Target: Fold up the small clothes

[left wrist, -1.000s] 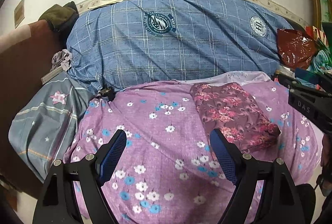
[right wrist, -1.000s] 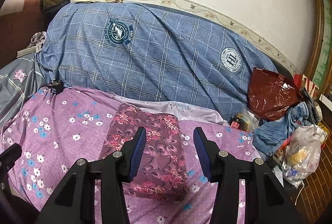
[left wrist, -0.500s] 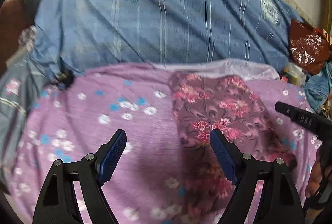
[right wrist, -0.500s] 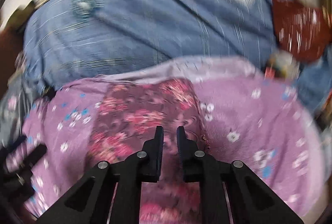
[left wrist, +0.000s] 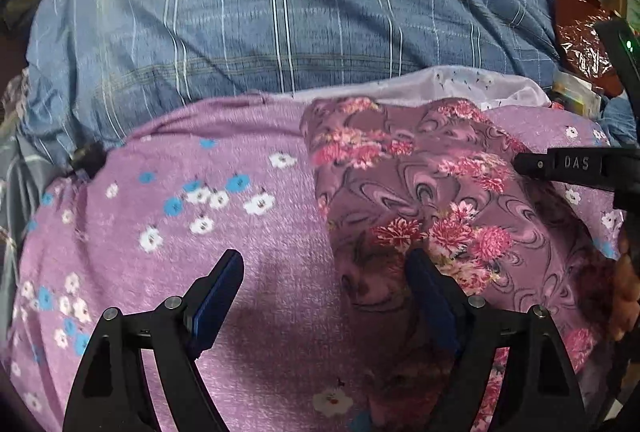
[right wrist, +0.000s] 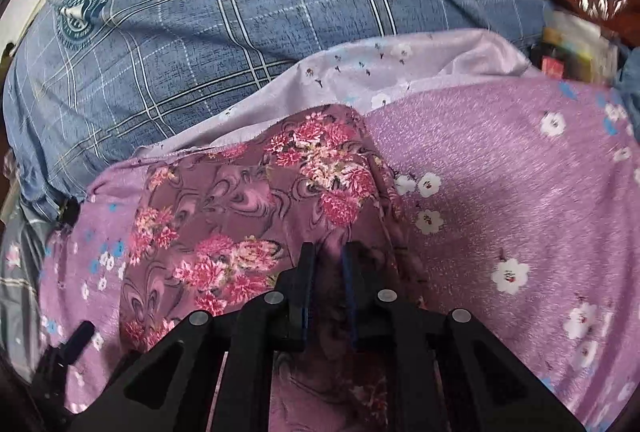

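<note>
Folded floral garment (left wrist: 432, 192) lying on purple flowered bedspread (left wrist: 200, 232), just in front of blue plaid quilt (left wrist: 280, 24). Right gripper (right wrist: 328, 264) clamped on a raised fold near the garment's right edge, fabric pinched between nearly closed jaws. Left gripper (left wrist: 326, 296) spread wide, straddling the garment's left edge, right finger over the cloth, left finger over the bedspread.

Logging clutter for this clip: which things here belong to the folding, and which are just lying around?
Part of the job:
- floral garment
- right gripper, shut on it
- left gripper, open

Just lying about:
- purple flowered sheet
- blue plaid bedding
- red plastic bag
</note>
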Available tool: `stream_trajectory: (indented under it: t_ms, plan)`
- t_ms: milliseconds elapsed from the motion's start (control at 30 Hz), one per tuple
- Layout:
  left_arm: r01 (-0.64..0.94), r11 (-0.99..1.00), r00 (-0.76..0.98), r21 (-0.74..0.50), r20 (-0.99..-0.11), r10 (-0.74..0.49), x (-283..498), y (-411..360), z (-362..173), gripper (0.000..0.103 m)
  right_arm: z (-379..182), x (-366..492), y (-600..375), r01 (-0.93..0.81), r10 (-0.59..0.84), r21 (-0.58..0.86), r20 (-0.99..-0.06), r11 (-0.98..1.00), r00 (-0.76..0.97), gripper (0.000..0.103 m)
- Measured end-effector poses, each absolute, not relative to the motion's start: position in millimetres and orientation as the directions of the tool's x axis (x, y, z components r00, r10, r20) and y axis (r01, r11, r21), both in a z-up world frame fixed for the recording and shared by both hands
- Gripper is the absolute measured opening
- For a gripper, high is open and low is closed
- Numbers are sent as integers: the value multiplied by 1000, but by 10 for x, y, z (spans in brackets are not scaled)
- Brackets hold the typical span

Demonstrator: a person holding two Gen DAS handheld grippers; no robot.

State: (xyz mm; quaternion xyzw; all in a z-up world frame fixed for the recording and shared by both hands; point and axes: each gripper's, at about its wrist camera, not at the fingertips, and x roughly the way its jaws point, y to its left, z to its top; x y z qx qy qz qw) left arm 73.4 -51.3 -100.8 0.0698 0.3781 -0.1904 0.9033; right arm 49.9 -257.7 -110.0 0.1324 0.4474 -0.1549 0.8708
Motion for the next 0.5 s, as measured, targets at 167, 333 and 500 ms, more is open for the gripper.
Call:
stream_trajectory:
  t_ms: [167,333,500]
  plan:
    - [384,923,685,-4,-670,-288,647,-452,-942,83,-883,378,-2224,335,-250,-56,-781,941,572,17]
    - [374,927,671,11,-693,-262,551,-462,-1013,83,-930,322,-1975,286,-291,-150,-782,946,552,16]
    - [370,929,660,-11,-701,-271,541,-470,-1046,83,-1147,352,-1841,248,-358,-265,-783,932,509,14]
